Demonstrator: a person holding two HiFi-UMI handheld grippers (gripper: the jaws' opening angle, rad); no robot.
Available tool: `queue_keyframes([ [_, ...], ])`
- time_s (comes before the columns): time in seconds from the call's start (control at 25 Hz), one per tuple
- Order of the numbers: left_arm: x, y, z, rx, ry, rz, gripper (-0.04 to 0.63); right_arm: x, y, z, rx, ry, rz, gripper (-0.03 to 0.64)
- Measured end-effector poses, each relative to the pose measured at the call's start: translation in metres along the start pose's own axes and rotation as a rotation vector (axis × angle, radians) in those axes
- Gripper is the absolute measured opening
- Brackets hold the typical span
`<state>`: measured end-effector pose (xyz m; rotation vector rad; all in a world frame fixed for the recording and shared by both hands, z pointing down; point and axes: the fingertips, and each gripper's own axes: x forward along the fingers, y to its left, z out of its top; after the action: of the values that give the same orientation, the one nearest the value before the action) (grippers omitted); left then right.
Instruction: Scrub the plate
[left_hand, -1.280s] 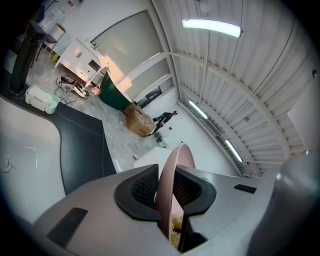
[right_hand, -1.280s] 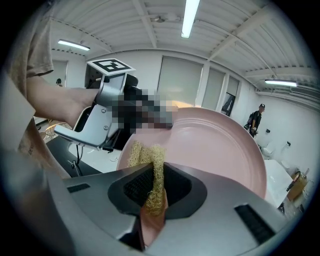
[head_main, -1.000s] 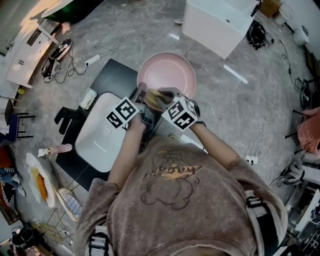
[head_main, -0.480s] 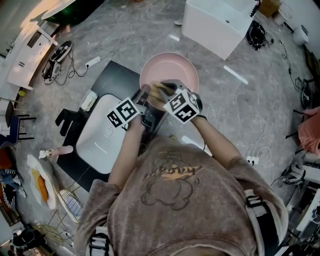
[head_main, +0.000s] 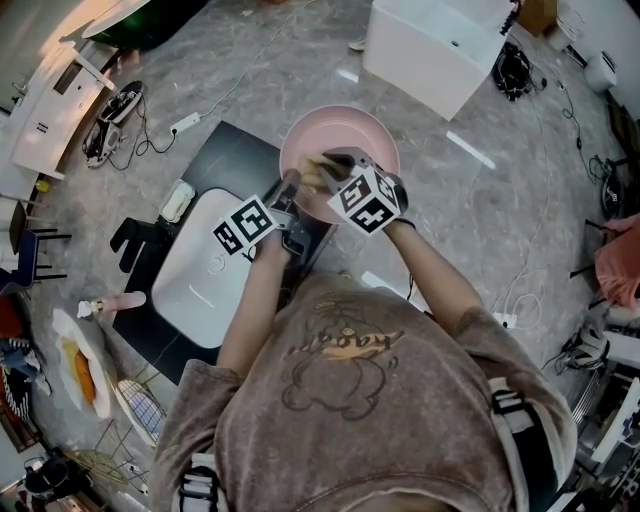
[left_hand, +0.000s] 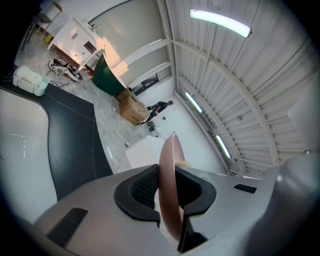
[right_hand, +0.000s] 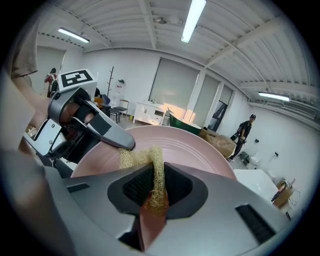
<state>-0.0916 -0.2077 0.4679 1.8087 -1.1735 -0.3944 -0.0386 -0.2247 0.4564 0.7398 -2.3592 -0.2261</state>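
Observation:
A pink plate (head_main: 345, 140) is held up on edge over the black mat. My left gripper (head_main: 290, 188) is shut on its near-left rim; in the left gripper view the plate (left_hand: 169, 165) stands edge-on between the black pads (left_hand: 142, 187). My right gripper (head_main: 328, 172) is shut on a yellow mesh scrubber (head_main: 314, 172) that lies against the plate's face. In the right gripper view the scrubber (right_hand: 154, 172) is pinched between the jaws, its loose end spread on the plate (right_hand: 185, 145), with the left gripper (right_hand: 92, 125) at the plate's left rim.
A white basin (head_main: 198, 268) sits on a black mat (head_main: 225, 155) to the left. A white box (head_main: 435, 40) stands beyond the plate. Cables and a power strip (head_main: 185, 122) lie on the grey floor. A person (right_hand: 245, 131) stands far off.
My right gripper has carried the scrubber up and farther across the plate's face. The left gripper has kept its hold on the rim in the same place.

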Motion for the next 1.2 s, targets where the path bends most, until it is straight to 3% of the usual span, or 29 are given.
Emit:
queue_keyframes([
  [0.28, -0.001, 0.002, -0.005, -0.042, 0.017, -0.012, 0.066, 0.004, -0.031, -0.003, 0.030, 0.008, -0.064, 0.054],
  [0.72, -0.001, 0.004, -0.009, -0.043, 0.021, 0.012, 0.067, 0.006, -0.073, -0.029, -0.052, 0.127, -0.182, 0.054],
  [1.2, -0.013, 0.035, 0.007, -0.107, -0.079, 0.109, 0.067, -0.003, -0.069, -0.075, -0.027, 0.227, -0.174, 0.054],
])
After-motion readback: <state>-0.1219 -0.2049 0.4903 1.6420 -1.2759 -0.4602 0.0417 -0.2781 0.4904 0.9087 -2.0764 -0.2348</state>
